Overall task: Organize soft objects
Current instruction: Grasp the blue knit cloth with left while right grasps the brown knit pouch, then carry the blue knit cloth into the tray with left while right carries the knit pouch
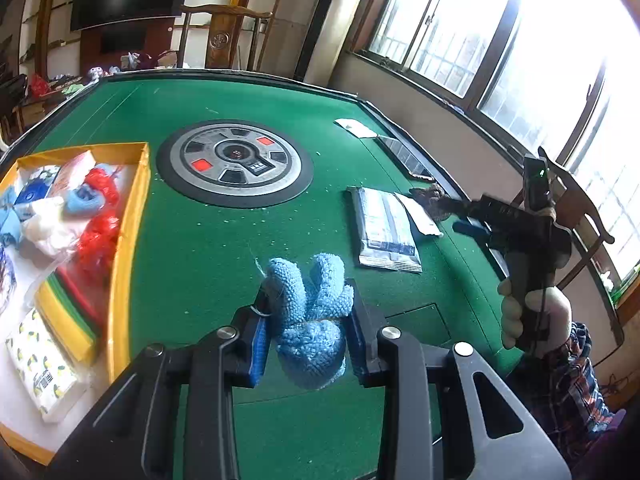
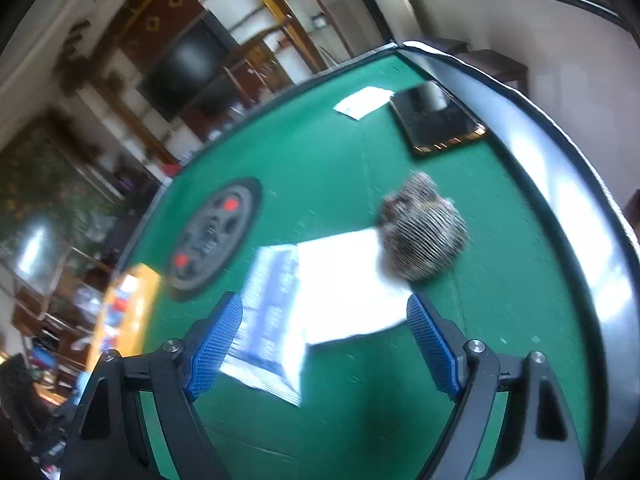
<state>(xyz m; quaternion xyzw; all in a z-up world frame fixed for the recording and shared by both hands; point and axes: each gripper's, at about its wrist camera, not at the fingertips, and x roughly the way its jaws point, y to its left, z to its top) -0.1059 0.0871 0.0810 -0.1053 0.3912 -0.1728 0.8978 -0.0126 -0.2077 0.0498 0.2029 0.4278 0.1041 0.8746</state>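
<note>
- The left gripper (image 1: 306, 322) is clamped on a light blue knitted soft item (image 1: 312, 320); its fingers (image 1: 256, 344) press on both sides, and the item is held above the green tabletop (image 1: 224, 248), clear of the felt.
- A yellow-rimmed tray (image 1: 130, 216) lies on the tabletop's left side in the left wrist view. It contains other soft goods: red netting, blue and white pieces, a lemon-print packet (image 1: 38, 368).
- The right gripper (image 2: 324, 344) has its blue-padded fingers (image 2: 214, 344) spread wide with nothing between them. It hangs over a blue-and-white packet (image 2: 272, 320) and a white sheet (image 2: 344, 284) lying on the felt.
- A brown striped fuzzy item (image 2: 424, 228) rests on the tabletop at the far corner of the white sheet; the right wrist view is blurred, so contact cannot be confirmed.
- A dark phone (image 2: 438, 118) lies near the tabletop's edge, with a white card (image 2: 362, 102) just beside it.
- A round grey panel (image 1: 234, 162) with red buttons sits at the centre of the tabletop.
- In the left wrist view, a pale-gloved hand (image 1: 536, 320) grips the right gripper's handle, with a plaid sleeve (image 1: 576, 380) below it.
</note>
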